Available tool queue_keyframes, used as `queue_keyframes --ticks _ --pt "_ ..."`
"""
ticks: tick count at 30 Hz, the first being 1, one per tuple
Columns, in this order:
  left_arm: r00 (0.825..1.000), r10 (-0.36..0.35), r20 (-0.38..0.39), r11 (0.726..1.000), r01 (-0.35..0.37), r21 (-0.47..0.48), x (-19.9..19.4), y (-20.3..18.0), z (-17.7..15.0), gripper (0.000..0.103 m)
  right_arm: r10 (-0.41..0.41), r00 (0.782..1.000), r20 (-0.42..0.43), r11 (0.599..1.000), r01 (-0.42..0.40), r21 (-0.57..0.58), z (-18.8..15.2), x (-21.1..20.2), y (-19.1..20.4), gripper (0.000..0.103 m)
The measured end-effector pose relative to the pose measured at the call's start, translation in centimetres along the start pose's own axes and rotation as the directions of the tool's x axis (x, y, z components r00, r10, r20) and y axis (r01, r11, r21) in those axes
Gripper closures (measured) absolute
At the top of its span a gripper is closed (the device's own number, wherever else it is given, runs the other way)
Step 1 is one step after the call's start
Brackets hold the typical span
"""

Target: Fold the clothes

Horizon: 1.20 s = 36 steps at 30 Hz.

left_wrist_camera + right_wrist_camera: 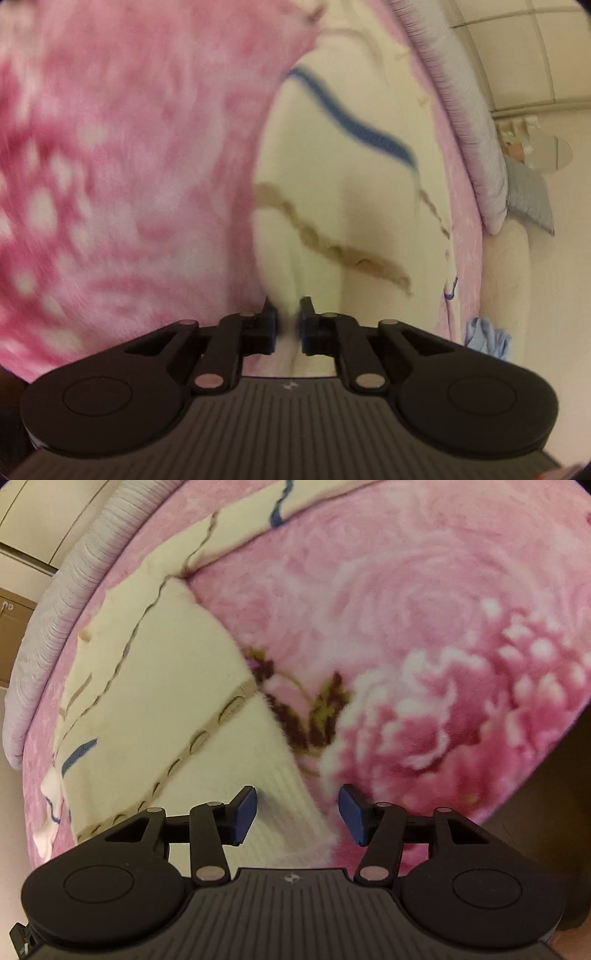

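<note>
Left gripper (289, 325): jaws nearly together, pinching a pleat of the cream knit sweater (332, 177); cloth shows bunched between the blue pads. View is motion-blurred, so the hold reads as a grip, not certain beyond that.

Right gripper (297, 814): jaws spread wide, nothing between the pads. They straddle the ribbed hem (291, 805) of the same sweater, close over it; contact cannot be told.

Sweater: cream, with a blue wavy stripe (354, 125) and a tan looped stripe (207, 734). It lies spread on a pink floral fleece blanket (424, 635) covering a bed. In the right wrist view the body looks mostly flat, with 1 straight side edge running from the hem up and away toward a part near the far bed edge, perhaps a sleeve or shoulder. Long axis runs from the hem at the right gripper away to the upper left of that view, so the hem points at the person.

Progress, as a judgement: the garment is laid out, no tidy stacked rectangle visible. Whether any panel or sleeve is already turned over cannot be settled; stripe lines break near the far end, which could be a fold or just a crease. Most folding appears left.

Outward: grey ribbed bedding roll (469, 122) along the bed edge, small blue cloth (487, 339) at the side, tiled wall (535, 55) beyond.
</note>
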State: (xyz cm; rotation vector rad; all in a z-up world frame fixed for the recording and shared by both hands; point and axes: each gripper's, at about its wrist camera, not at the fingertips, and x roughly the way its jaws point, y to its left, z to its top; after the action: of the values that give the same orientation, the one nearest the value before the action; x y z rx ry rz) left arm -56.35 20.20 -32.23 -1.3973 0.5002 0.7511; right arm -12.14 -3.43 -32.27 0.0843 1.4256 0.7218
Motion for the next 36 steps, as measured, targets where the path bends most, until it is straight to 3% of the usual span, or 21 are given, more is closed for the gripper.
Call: queue_keyframes --ticks 1,5,7,10,13,16,19,20,21,24,26,29,33,36 --pt "1.000 -0.002 0.031 0.999 0.000 0.047 -1.6 -0.7 0.3 0.096 0.006 1.000 -0.014 1.000 -0.007 -0.027 0.2 0.0 0.5 0.091" --pt "0.990 0.015 0.139 0.980 -0.042 0.195 -8.4 -2.5 1.3 0.098 0.058 0.998 0.036 0.994 -0.054 -0.094 1.3 -3.6 1.8 0.097" --pt "0.990 0.072 0.122 0.968 -0.099 0.231 -9.6 -1.9 1.2 0.098 0.068 0.995 0.068 0.991 -0.060 -0.121 1.8 -5.7 2.1 0.097" --pt "0.988 0.141 0.061 0.966 -0.151 0.212 -6.1 0.1 0.2 0.098 0.042 0.997 0.061 0.989 -0.033 -0.141 2.0 -6.3 1.7 0.098" --pt "0.970 0.243 0.024 0.947 -0.243 0.211 -2.2 1.6 -1.4 0.096 -0.091 0.996 0.001 0.983 0.090 -0.159 0.7 -3.0 0.5 0.098" --pt "0.954 0.295 0.060 0.931 -0.301 0.208 -3.1 0.7 -1.5 0.090 -0.191 0.981 -0.021 0.966 0.184 -0.183 0.3 -1.3 0.6 0.089" --pt "0.919 0.371 0.135 0.882 -0.395 0.258 -5.3 -0.6 -1.6 0.086 -0.256 0.966 0.035 0.946 0.258 -0.195 0.4 -3.0 1.8 0.061" --pt "0.909 0.383 0.168 0.864 -0.416 0.284 -5.9 -1.2 -1.5 0.086 -0.260 0.963 0.067 0.939 0.269 -0.216 0.3 -3.6 2.4 0.061" --pt "0.910 0.367 0.190 0.857 -0.411 0.312 -6.1 -2.1 -1.4 0.086 -0.258 0.961 0.101 0.931 0.276 -0.241 0.2 -4.3 3.1 0.061" --pt "0.936 0.298 0.186 0.855 -0.349 0.384 -4.6 -4.0 -1.5 0.086 -0.215 0.961 0.172 0.907 0.262 -0.329 -0.1 -4.9 5.1 0.061" --pt "0.950 0.268 0.158 0.853 -0.310 0.421 -2.8 -4.6 -2.0 0.086 -0.186 0.969 0.161 0.882 0.237 -0.407 -0.8 -3.8 6.3 0.061" --pt "0.949 0.304 0.088 0.870 -0.314 0.381 -0.6 -2.9 -3.6 0.088 -0.191 0.976 0.107 0.858 0.219 -0.465 -2.3 -1.9 6.7 0.066" --pt "0.945 0.326 0.032 0.899 -0.320 0.298 -2.9 -1.0 -5.7 0.089 -0.217 0.973 0.080 0.870 0.230 -0.436 -1.9 -2.2 6.9 0.068" --pt "0.936 0.342 0.088 0.907 -0.353 0.230 -6.1 -0.1 -3.9 0.087 -0.236 0.970 0.062 0.881 0.240 -0.408 -1.4 -2.7 7.1 0.067"
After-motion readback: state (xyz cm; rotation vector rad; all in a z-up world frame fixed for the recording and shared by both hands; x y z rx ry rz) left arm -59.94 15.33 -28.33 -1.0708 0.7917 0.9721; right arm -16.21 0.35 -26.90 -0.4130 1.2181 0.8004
